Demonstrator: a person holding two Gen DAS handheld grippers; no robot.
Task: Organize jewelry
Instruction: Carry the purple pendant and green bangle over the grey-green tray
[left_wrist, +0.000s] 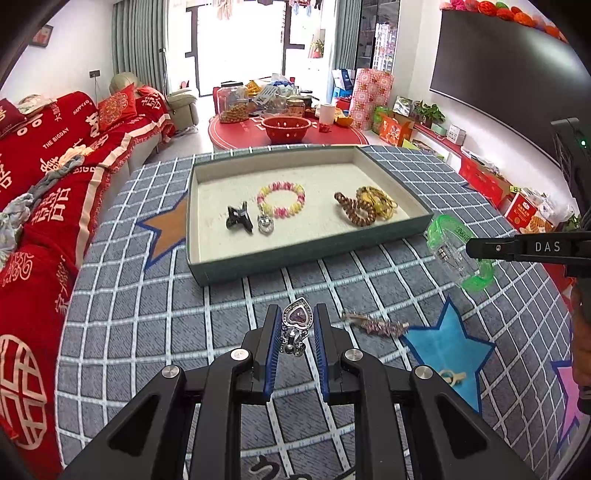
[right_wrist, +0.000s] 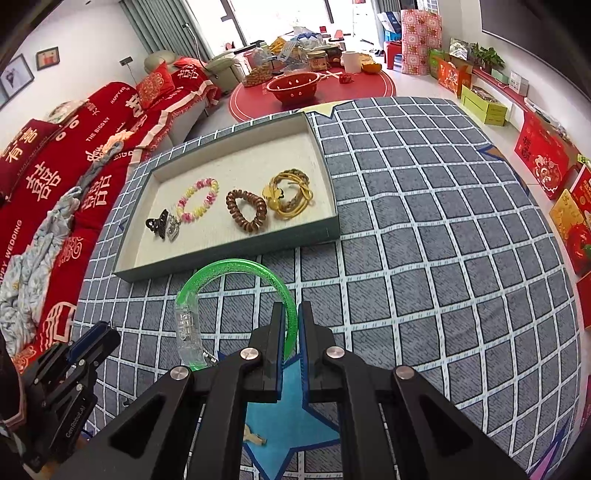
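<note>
**2 pieces held short of the tray**

A heart clip (left_wrist: 297, 318) is clamped between the narrowly parted jaws of the left gripper (left_wrist: 295, 325), which is held above the table (left_wrist: 147, 314) on the near side of the tray (left_wrist: 306, 258). The right gripper (right_wrist: 291, 325) is closed almost fully on the thin band of a green bangle (right_wrist: 236, 269), also on the near side of the tray, toward its right corner. Neither piece has been placed in the tray yet.

Inside the tray, a black claw clip (left_wrist: 239, 218), a second heart clip (left_wrist: 266, 223), a bead bracelet (left_wrist: 281, 199), a brown coil tie (left_wrist: 356, 214) and a bundle of yellow ties (left_wrist: 376, 201) are already laid out. A glittery hair clip (left_wrist: 375, 325) and a small pale piece (left_wrist: 452, 377) are left on the table, nearer than the tray.

The bangle is gripped at 1 point only, so it is judged likely to swing or twist out if moved fast. Its hanging side could catch on the tray's near wall if carried too low. The heart clip is small and uneven, and could slip between the pads. A careless release could also disturb the pieces already in the tray.
</note>
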